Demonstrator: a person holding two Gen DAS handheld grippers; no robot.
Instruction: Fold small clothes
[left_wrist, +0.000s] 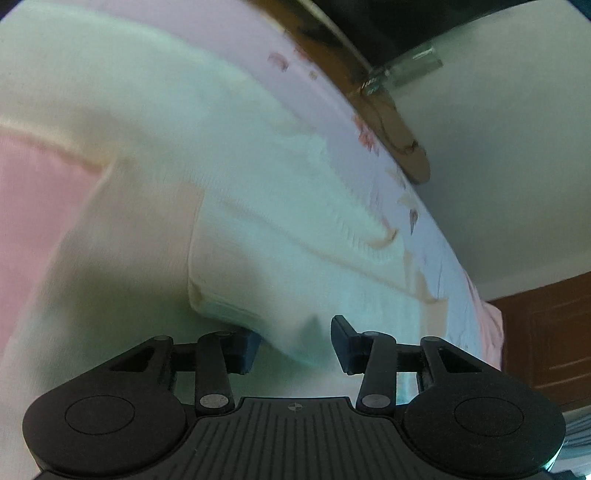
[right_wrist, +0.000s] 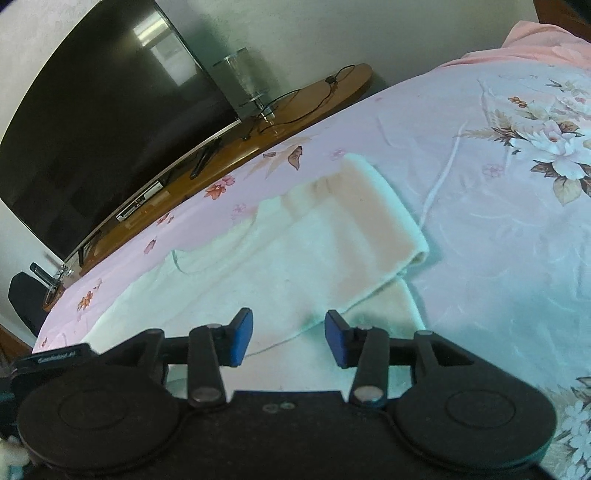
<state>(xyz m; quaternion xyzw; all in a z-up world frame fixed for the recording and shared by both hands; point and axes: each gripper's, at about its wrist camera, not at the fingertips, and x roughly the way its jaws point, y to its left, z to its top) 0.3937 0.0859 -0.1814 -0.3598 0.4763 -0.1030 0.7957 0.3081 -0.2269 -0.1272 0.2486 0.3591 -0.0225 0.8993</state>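
A cream-white small garment (right_wrist: 295, 251) lies spread on the floral bed sheet (right_wrist: 480, 184), with one part folded over itself into a band (right_wrist: 369, 214). My right gripper (right_wrist: 290, 339) hovers just over the garment's near part. Its blue pads stand apart with nothing pinched between them. In the blurred left wrist view the same garment (left_wrist: 221, 184) fills most of the picture. My left gripper (left_wrist: 295, 343) is low against it, jaws partly apart, and a bulge of the cloth sits between the pads. The left pad (left_wrist: 245, 349) is half covered by cloth.
A wooden shelf (right_wrist: 295, 107) runs along the bed's far edge, carrying a large dark TV (right_wrist: 92, 122), a glass (right_wrist: 243, 74) and a cable. Pink fabric (left_wrist: 29, 206) shows left of the garment. A brown door (left_wrist: 546, 332) stands at the right.
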